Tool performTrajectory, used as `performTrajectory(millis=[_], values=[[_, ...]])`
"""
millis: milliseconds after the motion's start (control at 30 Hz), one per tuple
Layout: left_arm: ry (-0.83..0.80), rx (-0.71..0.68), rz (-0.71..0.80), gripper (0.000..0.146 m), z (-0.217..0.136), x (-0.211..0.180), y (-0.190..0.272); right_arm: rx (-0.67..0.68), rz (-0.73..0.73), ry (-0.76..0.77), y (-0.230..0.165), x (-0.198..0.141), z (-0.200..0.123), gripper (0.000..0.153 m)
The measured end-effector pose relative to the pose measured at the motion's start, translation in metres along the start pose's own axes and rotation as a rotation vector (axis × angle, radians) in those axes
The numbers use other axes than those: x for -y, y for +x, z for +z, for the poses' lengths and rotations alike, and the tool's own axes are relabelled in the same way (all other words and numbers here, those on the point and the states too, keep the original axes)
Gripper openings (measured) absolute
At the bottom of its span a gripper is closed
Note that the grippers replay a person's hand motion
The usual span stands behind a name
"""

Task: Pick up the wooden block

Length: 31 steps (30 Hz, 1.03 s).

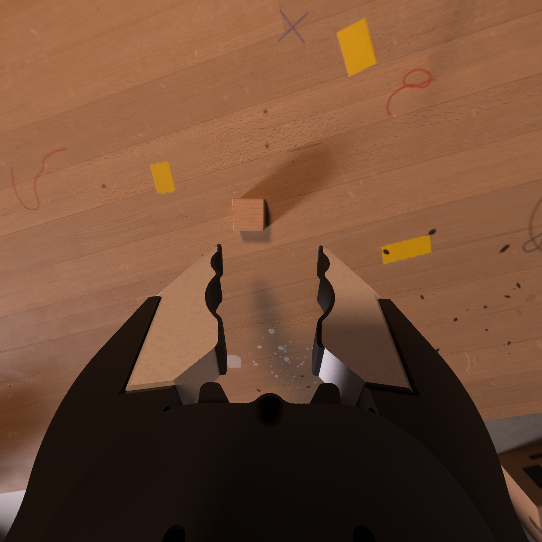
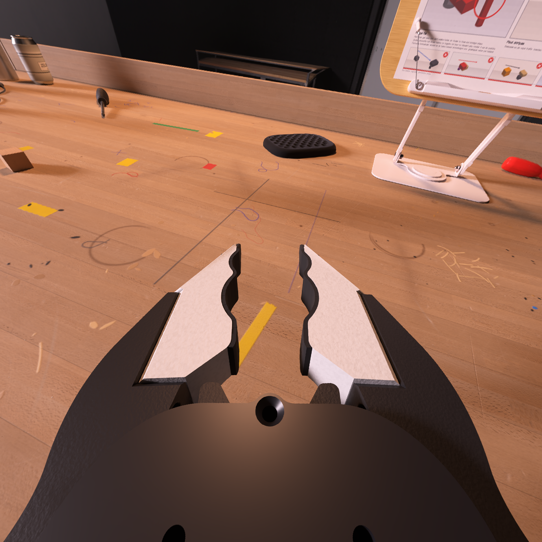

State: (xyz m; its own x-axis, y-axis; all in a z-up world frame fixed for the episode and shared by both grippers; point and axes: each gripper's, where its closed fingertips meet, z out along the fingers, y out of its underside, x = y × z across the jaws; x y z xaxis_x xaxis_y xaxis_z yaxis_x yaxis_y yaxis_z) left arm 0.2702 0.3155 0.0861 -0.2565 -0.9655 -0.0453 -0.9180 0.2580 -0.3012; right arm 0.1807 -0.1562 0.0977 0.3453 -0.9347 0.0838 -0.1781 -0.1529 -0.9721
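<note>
Block point(image 1: 248, 214): small wooden cube, resting on the bench point(image 1: 88, 88) just beyond the fingertips of the left claw point(image 1: 269, 246), slightly left of the gap's centre line, apart from both fingers. Left claw: spread, holding nothing, looking steeply down on the bench.

Left wrist view, left to right of the claw:
- red scribble point(image 1: 28, 181), far left;
- yellow tape patch point(image 1: 162, 177), left of and beyond the block;
- purple cross point(image 1: 292, 27), far ahead;
- larger yellow patch point(image 1: 356, 47), ahead to the right;
- red loop point(image 1: 410, 88), further right;
- yellow strip point(image 1: 406, 249), just right of the right fingertip;
- white paint specks point(image 1: 281, 355), between the fingers near their roots.

Right claw point(image 2: 269, 246): spread, empty, low over the bench and well apart from the block point(image 2: 16, 159), which shows here at the far left edge. The left claw is out of this view.

Right wrist view only, left to right of the claw:
- grey can point(image 2: 30, 58), far left at the back wall;
- black-handled screwdriver point(image 2: 102, 101), ahead left;
- green line point(image 2: 176, 128);
- red patch point(image 2: 209, 166);
- black perforated pad point(image 2: 299, 145), ahead, slightly right;
- yellow strip point(image 2: 258, 325), lying between the fingers;
- white stand point(image 2: 428, 176) carrying an illustrated sheet point(image 2: 475, 50), ahead right;
- red object point(image 2: 522, 167), right edge, partly cut off.
</note>
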Motion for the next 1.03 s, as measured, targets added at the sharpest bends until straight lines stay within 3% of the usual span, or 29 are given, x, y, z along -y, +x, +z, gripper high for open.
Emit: performTrajectory(millis=[367,467,533,700,867,1033], values=[[-0.164,-0.024,-0.011,0.053,0.059,-0.007,-0.013,-0.007,0.032,-0.01,0.008,-0.006,-0.006,0.04],[-0.189,-0.033,-0.009,0.044,0.068,-0.008,-0.018,-0.01,0.033,-0.012,0.009,-0.006,-0.006,0.04],[-0.189,-0.053,-0.007,0.03,0.071,-0.007,-0.02,-0.01,0.03,-0.014,0.008,-0.006,-0.005,0.04],[-0.139,-0.122,-0.002,0.03,0.07,-0.006,-0.021,-0.006,0.019,-0.022,0.005,-0.008,-0.003,0.04],[0.076,-0.208,-0.042,0.03,0.039,0.0,-0.034,0.028,0.022,-0.036,-0.001,-0.011,-0.002,0.039],[0.497,-0.551,-0.105,0.03,-0.035,0.024,-0.019,0.244,0.148,-0.151,-0.029,-0.021,0.003,0.039]])
